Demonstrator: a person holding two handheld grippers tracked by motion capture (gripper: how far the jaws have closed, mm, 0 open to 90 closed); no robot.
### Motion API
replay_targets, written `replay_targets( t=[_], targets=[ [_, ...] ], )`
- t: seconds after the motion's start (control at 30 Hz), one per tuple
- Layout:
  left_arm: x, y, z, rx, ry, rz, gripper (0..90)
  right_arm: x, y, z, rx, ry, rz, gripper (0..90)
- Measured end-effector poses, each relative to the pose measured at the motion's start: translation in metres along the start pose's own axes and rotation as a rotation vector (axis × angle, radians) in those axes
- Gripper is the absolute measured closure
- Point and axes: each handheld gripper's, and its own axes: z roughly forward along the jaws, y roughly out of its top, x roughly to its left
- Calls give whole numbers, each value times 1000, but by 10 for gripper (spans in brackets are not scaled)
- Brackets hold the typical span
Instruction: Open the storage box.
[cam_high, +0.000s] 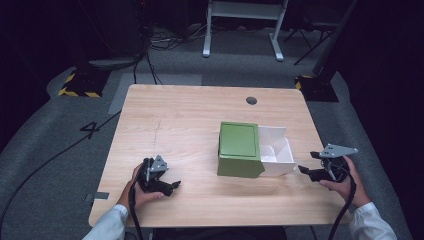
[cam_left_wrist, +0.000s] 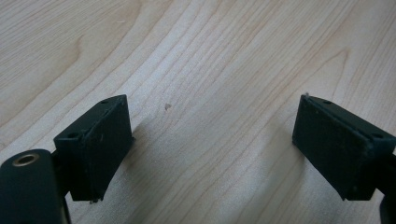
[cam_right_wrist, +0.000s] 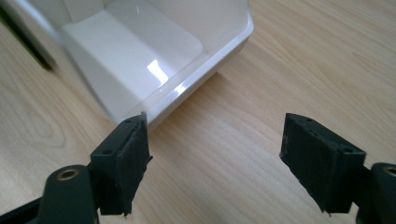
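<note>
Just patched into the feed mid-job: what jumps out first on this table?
The green box right of the table's middle, with a white tray sticking out of its right side. The right gripper sits open just right of the tray, and the left gripper rests open over bare wood near the front left.

Left gripper (cam_high: 167, 186): black body, grey three-cornered plate on top, black cable trailing toward 6 o'clock. Jaws are flat black rectangular pads with small screw holes; brass-ringed hole at 8 o'clock in its own view. Right gripper (cam_high: 306, 163): same build, larger grey plate, black cable. White sleeves (cam_high: 107, 225) on both forearms.
</note>
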Motion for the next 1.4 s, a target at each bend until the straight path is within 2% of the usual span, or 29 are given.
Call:
replay_targets(
  t=[0.4,0.8,0.97,1.13,1.23,1.4],
  targets=[
    [0,0,0,1,0,-2,122,12,-34,0,27,15,10,226],
    [0,0,0,0,-1,-2,122,12,-71,-3,23,27,99,203],
    [0,0,0,-1,0,-4,122,13,-81,-3,12,31,133,197],
    [0,0,0,-1,1,-4,122,14,-88,-3,-38,27,163,193],
    [-1,0,0,-1,2,-5,122,16,-88,-2,-32,11,158,184],
    [0,0,-1,0,7,0,122,16,-88,-2,-32,11,160,181]
  ],
)
